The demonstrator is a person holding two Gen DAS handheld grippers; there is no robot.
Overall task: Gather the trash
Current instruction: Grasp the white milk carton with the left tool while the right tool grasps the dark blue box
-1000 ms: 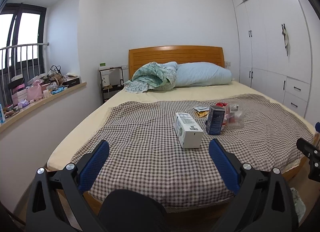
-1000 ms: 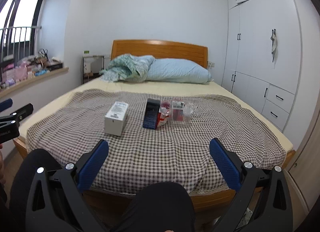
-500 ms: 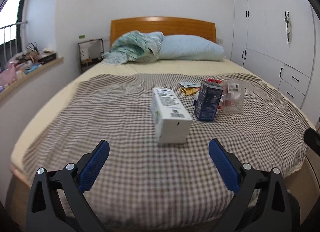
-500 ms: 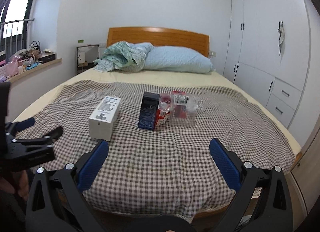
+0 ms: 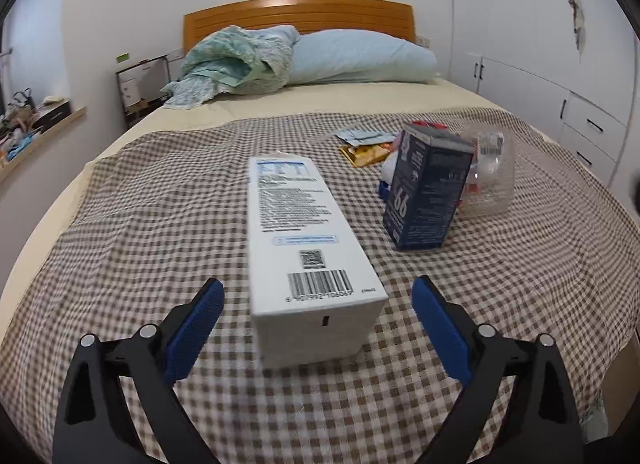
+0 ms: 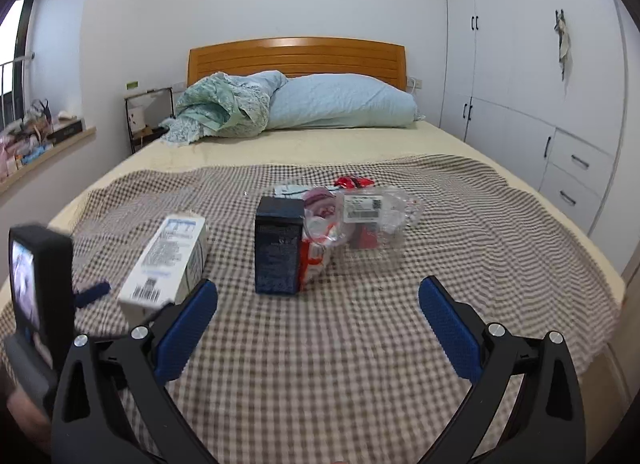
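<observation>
1. the step in hand looked like the left tongs [image 5: 316, 304] closing in on the white carton [image 5: 308, 248], which lay flat on the checked blanket [image 5: 160, 223] near the foot of the bed [image 5: 380, 103].
2. the left tongs stood spread wide, and their jaws had just been closing a little; the carton's near end sat between the blue pads [image 5: 196, 328], with a clear gap on each side and nothing pinched yet.
3. the right tongs [image 6: 316, 316] were also spread wide and empty, aimed at the dark blue box [image 6: 280, 248] beside the clear plastic container [image 6: 376, 223] and crumpled wrappers [image 6: 320, 232].
4. to do it well, i judged the left tongs should go a bit further along the carton, so the pads met its two long side walls rather than the end corners, then squeeze evenly.
5. a grip too near the end could let the carton swing or slip out.
6. the carton's long axis ran from the tongs toward the headboard [image 5: 298, 11], leaning slightly left at the far end; its barcode end faced the camera, printed panel up.
7. the dark blue box stood upright, tilted against the trash behind it.
</observation>
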